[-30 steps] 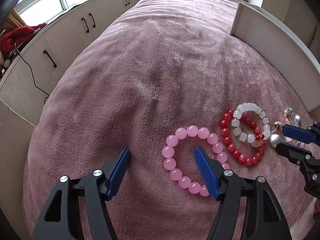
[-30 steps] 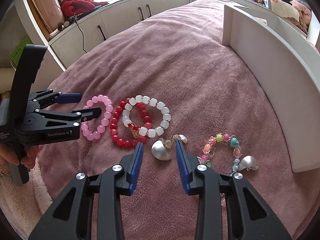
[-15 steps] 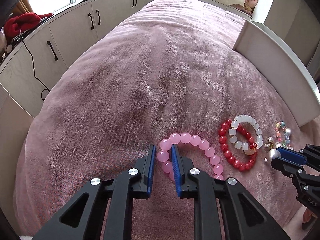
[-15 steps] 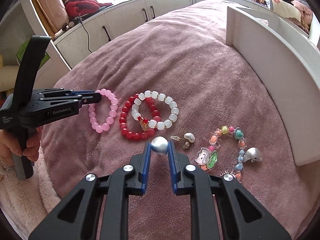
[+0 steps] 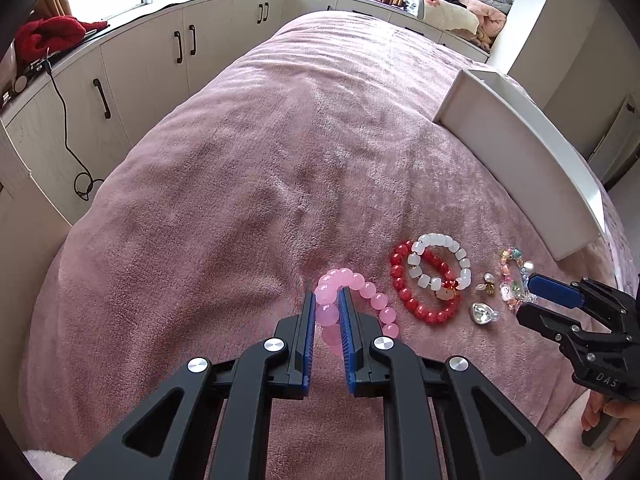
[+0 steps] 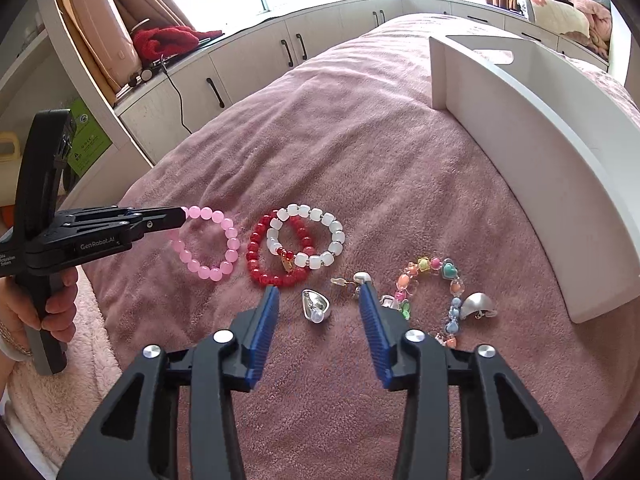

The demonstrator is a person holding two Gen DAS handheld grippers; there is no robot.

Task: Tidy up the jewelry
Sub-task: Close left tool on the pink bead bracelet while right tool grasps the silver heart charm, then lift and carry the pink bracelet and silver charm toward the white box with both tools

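Note:
My left gripper (image 5: 326, 300) is shut on the pink bead bracelet (image 5: 372, 298), which hangs lifted off the pink blanket; it also shows in the right wrist view (image 6: 208, 240). My right gripper (image 6: 318, 304) is open, with a silver heart earring (image 6: 315, 306) lying on the blanket between its fingers. A red bracelet (image 6: 276, 256) and a white bracelet (image 6: 308, 236) overlap beside the pink one. A multicolour bead bracelet (image 6: 432, 292), a second silver earring (image 6: 476, 306) and a small gold charm (image 6: 352, 280) lie to the right.
A white open tray (image 6: 540, 152) stands on the bed at the right, its wall facing the jewelry. White cabinets (image 5: 152, 64) run along the bed's far side. The person's hand (image 6: 52, 304) grips the left tool's handle at the left edge.
My left gripper closed on the pink bracelet and raised it. My right gripper, shut on the silver heart earring half a second ago, has opened and the earring lies on the blanket.

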